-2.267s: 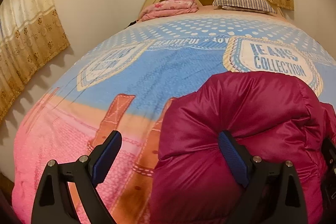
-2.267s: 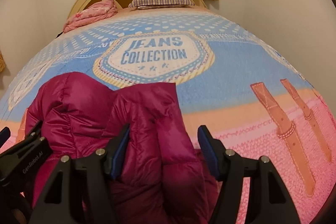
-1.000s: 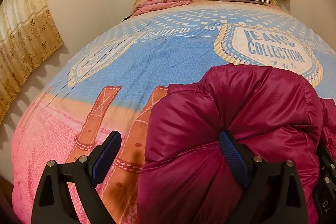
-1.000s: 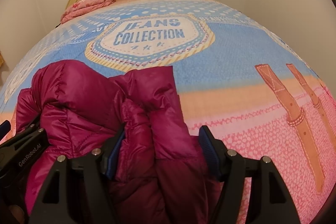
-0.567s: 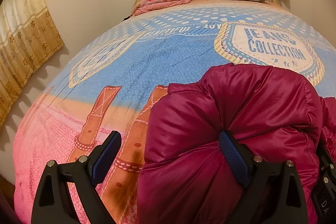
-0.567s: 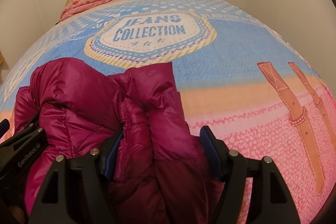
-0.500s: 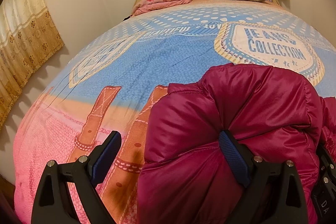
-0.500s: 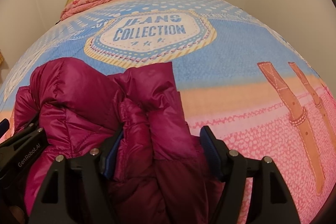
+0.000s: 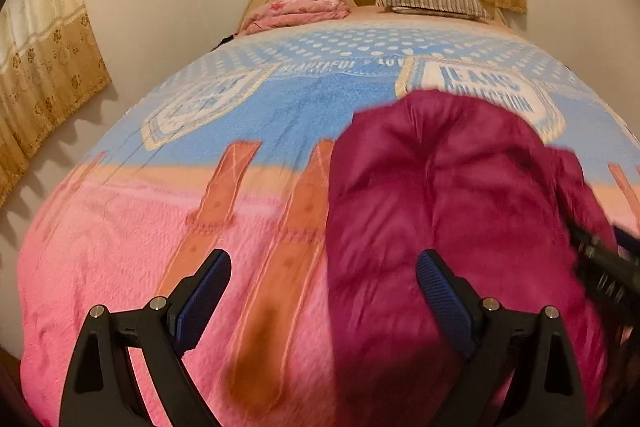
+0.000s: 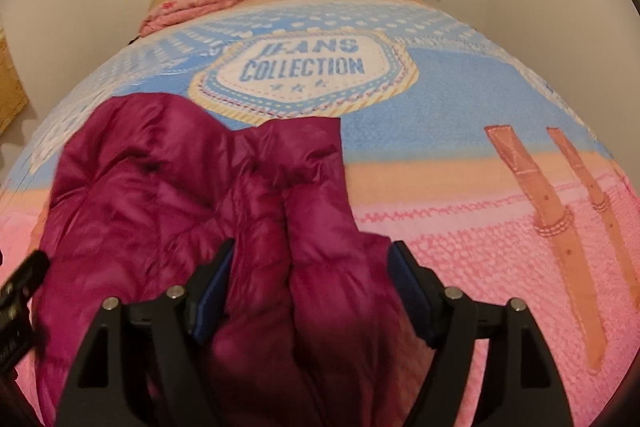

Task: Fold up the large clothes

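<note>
Both tongs stand spread: left gripper (image 9: 323, 293) beside the puffy magenta quilted jacket (image 9: 452, 211), right gripper (image 10: 310, 277) straddling it. Beyond them, a pink-and-blue printed fleece blanket (image 10: 460, 99) covers the bed.

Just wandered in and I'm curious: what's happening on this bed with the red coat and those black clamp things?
A person is folding a magenta puffer jacket on a bed blanket, using two hand-held clamps. The left gripper and the right gripper both have their jaws spread wide, with the bunched jacket lying between or beside the fingers, not pinched. The pictures are blurred, so things are moving. A striped pillow sits by the headboard.
</note>
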The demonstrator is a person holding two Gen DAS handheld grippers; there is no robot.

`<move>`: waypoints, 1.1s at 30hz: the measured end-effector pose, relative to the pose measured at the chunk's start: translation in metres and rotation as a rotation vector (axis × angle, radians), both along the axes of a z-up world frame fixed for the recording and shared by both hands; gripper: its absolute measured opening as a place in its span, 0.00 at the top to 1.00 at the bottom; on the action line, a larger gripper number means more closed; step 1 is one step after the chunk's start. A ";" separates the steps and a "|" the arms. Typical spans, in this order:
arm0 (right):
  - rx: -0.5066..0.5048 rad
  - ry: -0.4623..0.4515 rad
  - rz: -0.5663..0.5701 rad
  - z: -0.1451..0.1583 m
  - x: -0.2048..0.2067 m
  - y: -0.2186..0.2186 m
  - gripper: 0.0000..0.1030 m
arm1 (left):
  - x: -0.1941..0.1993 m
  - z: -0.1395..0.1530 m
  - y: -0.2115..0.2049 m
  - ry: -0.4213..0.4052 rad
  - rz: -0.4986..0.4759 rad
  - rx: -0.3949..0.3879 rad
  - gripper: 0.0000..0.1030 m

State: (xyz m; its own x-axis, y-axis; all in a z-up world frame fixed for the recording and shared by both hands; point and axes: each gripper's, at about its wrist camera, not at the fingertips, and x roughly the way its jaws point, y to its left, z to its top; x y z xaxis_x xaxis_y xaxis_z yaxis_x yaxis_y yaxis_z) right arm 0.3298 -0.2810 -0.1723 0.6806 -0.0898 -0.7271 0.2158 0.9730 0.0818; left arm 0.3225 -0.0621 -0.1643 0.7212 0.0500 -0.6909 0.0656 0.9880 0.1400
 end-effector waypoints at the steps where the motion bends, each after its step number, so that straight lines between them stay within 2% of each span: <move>1: -0.005 -0.008 0.008 0.001 -0.006 0.001 0.21 | -0.004 -0.004 0.002 0.007 -0.009 -0.011 0.08; 6: 0.056 -0.051 0.028 0.007 -0.033 -0.002 0.21 | -0.003 -0.014 0.006 0.015 0.001 -0.064 0.08; 10: 0.046 -0.040 0.045 0.005 -0.038 -0.001 0.19 | -0.006 -0.020 -0.003 -0.007 -0.024 -0.032 0.08; 15: 0.086 -0.012 0.051 -0.014 -0.030 -0.006 0.19 | -0.008 -0.024 -0.009 -0.029 -0.040 -0.010 0.08; 19: 0.073 0.002 0.049 -0.020 -0.027 -0.003 0.20 | -0.007 -0.027 -0.016 -0.037 -0.041 0.023 0.08; 24: 0.058 0.020 0.057 -0.022 -0.024 0.002 0.25 | 0.001 -0.031 -0.020 -0.013 -0.053 0.018 0.09; 26: 0.065 0.010 0.073 -0.021 -0.026 0.005 0.36 | 0.001 -0.031 -0.021 -0.008 -0.081 0.007 0.20; 28: 0.059 0.005 0.084 -0.020 -0.028 0.010 0.42 | -0.005 -0.030 -0.029 -0.021 -0.136 0.022 0.41; 30: 0.075 0.004 0.089 -0.020 -0.030 0.011 0.45 | -0.008 -0.029 -0.037 -0.026 -0.162 0.039 0.51; 33: 0.090 -0.005 0.106 -0.020 -0.031 0.011 0.54 | -0.008 -0.030 -0.040 -0.027 -0.171 0.035 0.59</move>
State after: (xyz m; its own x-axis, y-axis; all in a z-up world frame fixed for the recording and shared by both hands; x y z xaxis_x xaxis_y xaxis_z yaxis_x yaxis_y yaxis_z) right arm 0.2987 -0.2697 -0.1926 0.6864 0.0484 -0.7257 0.1114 0.9790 0.1706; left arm 0.3140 -0.1021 -0.1939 0.7396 -0.0511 -0.6711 0.2278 0.9573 0.1782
